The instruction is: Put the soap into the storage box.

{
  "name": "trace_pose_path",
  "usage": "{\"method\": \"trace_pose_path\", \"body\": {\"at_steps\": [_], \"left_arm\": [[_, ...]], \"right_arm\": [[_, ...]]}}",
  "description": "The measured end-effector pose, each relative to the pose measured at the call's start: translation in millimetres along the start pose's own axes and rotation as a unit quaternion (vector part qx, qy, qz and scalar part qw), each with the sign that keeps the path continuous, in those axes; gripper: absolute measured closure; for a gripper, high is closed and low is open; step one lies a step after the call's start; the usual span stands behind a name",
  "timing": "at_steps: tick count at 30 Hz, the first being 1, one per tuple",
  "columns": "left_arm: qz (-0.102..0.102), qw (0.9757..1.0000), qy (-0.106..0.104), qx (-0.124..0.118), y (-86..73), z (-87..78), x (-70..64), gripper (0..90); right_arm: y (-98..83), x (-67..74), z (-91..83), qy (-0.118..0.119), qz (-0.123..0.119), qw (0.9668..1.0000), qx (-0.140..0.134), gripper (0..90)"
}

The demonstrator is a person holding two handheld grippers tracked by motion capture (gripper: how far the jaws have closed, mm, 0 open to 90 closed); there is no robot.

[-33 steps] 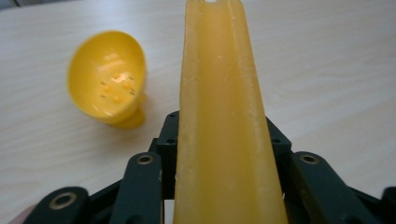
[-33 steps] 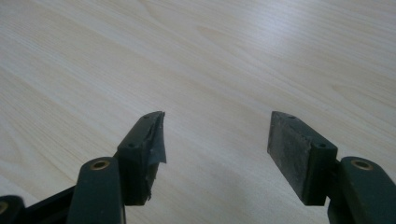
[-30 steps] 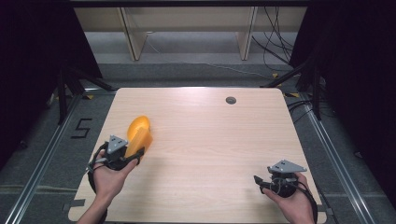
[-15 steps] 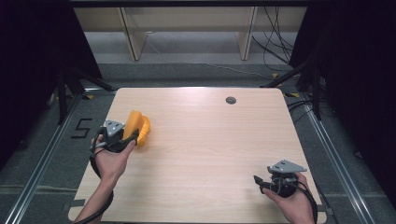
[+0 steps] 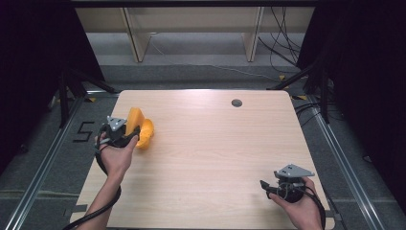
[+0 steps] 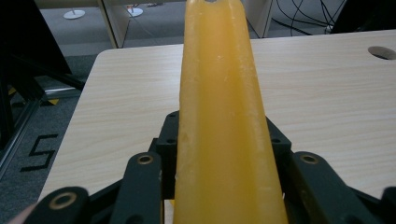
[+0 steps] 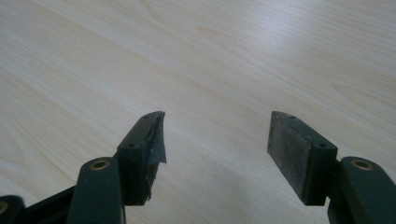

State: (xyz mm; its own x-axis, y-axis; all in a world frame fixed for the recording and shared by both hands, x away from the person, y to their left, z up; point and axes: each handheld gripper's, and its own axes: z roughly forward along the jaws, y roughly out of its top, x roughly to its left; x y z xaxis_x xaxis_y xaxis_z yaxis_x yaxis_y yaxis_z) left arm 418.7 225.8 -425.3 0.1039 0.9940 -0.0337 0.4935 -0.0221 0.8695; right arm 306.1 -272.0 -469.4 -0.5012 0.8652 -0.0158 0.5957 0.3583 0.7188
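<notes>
An orange-yellow plastic object (image 5: pixel 141 129) stands on edge above the left part of the wooden table (image 5: pixel 215 143). My left gripper (image 5: pixel 134 133) is shut on it. In the left gripper view its long narrow edge (image 6: pixel 224 116) runs straight up between the two black jaws, and my left gripper (image 6: pixel 222 142) clamps it from both sides. A small hole shows at its far tip. My right gripper (image 5: pixel 264 186) rests low near the table's front right corner. In the right gripper view my right gripper (image 7: pixel 217 135) is open, with bare wood between the pads.
A dark round grommet (image 5: pixel 236 102) sits in the tabletop near the far edge, also seen as a grommet (image 6: pixel 382 52) at the right of the left gripper view. Wooden shelving legs and cables lie on the floor beyond the table. Metal rails flank both sides.
My left gripper has carried the orange object away from the person, toward the table's left edge, and the object has turned more on edge. The right gripper has stayed put.
</notes>
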Motion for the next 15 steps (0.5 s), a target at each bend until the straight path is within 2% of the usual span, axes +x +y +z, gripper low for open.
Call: {"method": "trace_pose_path", "body": {"at_steps": [5, 6, 7, 9, 15], "left_arm": [[-0.012, 0.9999, 0.004, 0.002, 1.3, 11.6, 0.0, 60.7], [-0.015, 0.9999, 0.004, 0.003, 1.2, 13.9, -0.6, 60.7], [-0.013, 0.9999, 0.005, 0.005, 0.8, 16.1, -1.1, 60.7], [-0.016, 0.9998, 0.007, 0.008, -0.9, 21.1, -1.7, 60.7], [-0.029, 0.9994, 0.012, 0.017, -8.1, 32.1, -0.1, 60.7]], "right_arm": [[-0.1, 0.1, -0.3, -0.001, 0.003, 1.0000, 0.000, 37.2], [-0.5, 2.1, -0.9, 0.000, 0.015, 0.9999, 0.005, 37.2], [-0.2, -0.1, -0.5, 0.000, 0.003, 1.0000, -0.001, 37.2], [-0.5, -1.0, -0.2, -0.001, -0.004, 1.0000, -0.003, 37.2], [-1.0, -1.3, -0.5, -0.002, -0.003, 1.0000, -0.003, 37.2]]}}
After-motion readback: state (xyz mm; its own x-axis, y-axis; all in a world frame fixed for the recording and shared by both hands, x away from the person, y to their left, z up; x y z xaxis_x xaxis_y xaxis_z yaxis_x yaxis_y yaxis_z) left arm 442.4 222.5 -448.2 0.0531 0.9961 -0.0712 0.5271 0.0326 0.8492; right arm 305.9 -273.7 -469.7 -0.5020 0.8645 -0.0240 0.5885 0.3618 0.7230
